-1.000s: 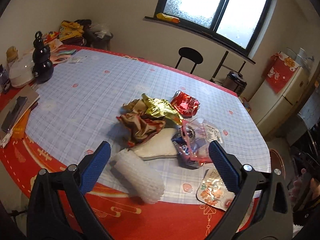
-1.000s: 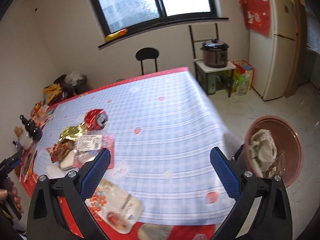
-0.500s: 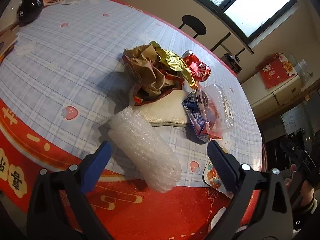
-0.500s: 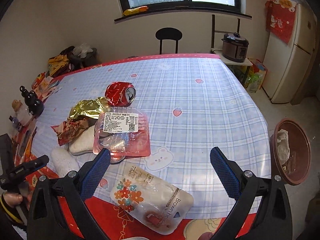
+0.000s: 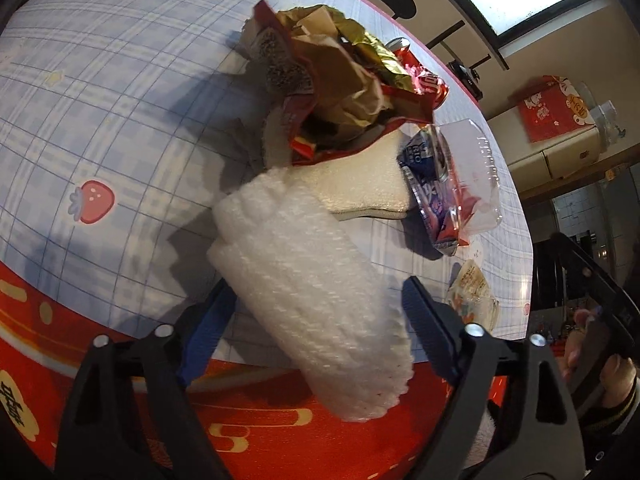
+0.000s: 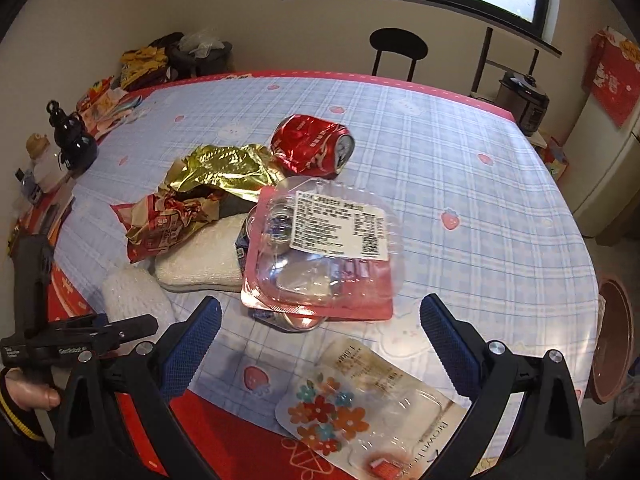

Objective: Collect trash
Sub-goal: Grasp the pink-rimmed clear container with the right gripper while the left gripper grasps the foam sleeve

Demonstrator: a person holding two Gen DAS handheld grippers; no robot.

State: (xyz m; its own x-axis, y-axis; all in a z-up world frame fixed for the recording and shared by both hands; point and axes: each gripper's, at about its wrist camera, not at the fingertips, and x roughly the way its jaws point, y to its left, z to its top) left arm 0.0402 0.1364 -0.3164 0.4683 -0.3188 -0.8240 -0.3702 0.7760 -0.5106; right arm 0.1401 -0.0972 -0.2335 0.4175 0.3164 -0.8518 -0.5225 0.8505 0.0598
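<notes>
Trash pile, on round table [image 6: 460, 152] with blue plaid cloth and red border; landmark: white foam-net roll [image 5: 316, 300]

- White foam-net roll: lies at the near edge of the table, overhanging the red border; sits between the spread fingers of the left gripper [image 5: 316, 328], fingers either side of it, contact cannot be told
- Cream foam pad [image 6: 200, 256]: just behind the roll, touching it
- Crumpled red-and-brown wrapper [image 5: 332, 92]: on top of the pad, beyond the roll
- Gold foil wrapper [image 6: 224, 168]: beyond the red wrapper, touching it
- Crushed red can [image 6: 312, 146]: farthest from the roll, on its side, just beside the gold foil
- Clear plastic clamshell with printed label [image 6: 324, 248]: right of the roll, against the pad, lying over a blue packet [image 5: 428, 184]
- Flat flowered pouch [image 6: 360, 408]: right of the roll, at the near table edge, below the right gripper [image 6: 316, 344]; that gripper's fingers spread wide, holding nothing, hanging above the table
- Brown bin [image 6: 612, 340]: off the table, well right of the roll
- Black gourd-shaped bottle [image 6: 72, 140]: far left table edge, well apart from the roll
</notes>
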